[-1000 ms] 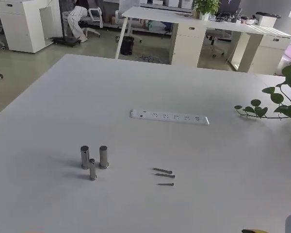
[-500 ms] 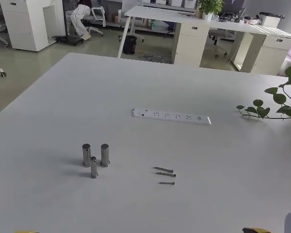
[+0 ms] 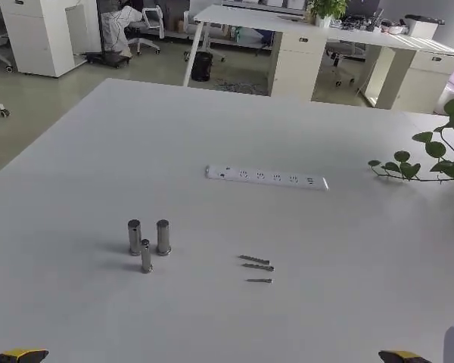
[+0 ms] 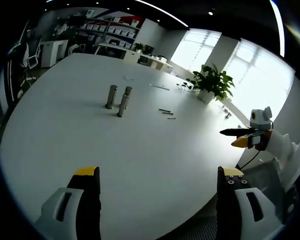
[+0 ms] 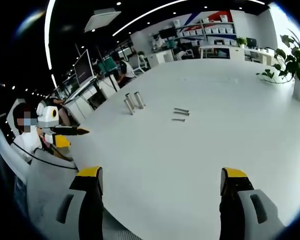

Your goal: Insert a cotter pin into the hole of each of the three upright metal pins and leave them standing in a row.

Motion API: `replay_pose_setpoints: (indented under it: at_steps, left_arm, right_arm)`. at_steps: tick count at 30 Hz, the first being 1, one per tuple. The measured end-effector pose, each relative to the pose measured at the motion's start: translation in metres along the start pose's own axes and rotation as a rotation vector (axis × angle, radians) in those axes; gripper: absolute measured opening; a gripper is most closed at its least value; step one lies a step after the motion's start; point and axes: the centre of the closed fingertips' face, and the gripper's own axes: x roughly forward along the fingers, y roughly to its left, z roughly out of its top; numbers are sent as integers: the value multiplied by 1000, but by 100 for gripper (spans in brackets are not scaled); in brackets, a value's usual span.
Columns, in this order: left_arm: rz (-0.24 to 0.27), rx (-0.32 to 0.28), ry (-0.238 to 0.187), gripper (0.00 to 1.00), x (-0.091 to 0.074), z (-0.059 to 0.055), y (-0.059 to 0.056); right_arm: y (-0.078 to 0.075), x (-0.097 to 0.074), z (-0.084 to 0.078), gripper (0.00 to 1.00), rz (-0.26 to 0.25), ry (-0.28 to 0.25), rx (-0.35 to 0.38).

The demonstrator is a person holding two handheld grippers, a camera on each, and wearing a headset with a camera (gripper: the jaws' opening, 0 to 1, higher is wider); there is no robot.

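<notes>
Left gripper [image 4: 157,172], right gripper [image 5: 161,172], 2 grey jaws each, black inner faces, yellow tips

no readable text, no labels, brands, numbers or signs

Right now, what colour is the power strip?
The power strip is white; head view shows it best.

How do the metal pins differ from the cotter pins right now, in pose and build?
The metal pins stand upright; the cotter pins lie flat. The metal pins are thick cylinders; the cotter pins are thin slivers. The metal pins cluster in a triangle; the cotter pins lie roughly parallel, side by side. Both are grey metal, three each, on the white table.
</notes>
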Motion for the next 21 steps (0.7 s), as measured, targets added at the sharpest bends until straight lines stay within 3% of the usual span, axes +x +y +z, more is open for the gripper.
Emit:
replay_pose_setpoints:
  at_steps: [7, 19, 21]
  left_arm:
    - [37, -12, -11, 99, 1, 3, 8]
    - [31, 11, -1, 96, 6, 8, 12]
    - [44, 21, 4, 98, 9, 11, 16]
  right_arm:
    - [2, 2, 1, 96, 6, 2, -4]
    - [0, 4, -3, 96, 6, 11, 4]
    - [0, 3, -3, 96, 5, 14, 3]
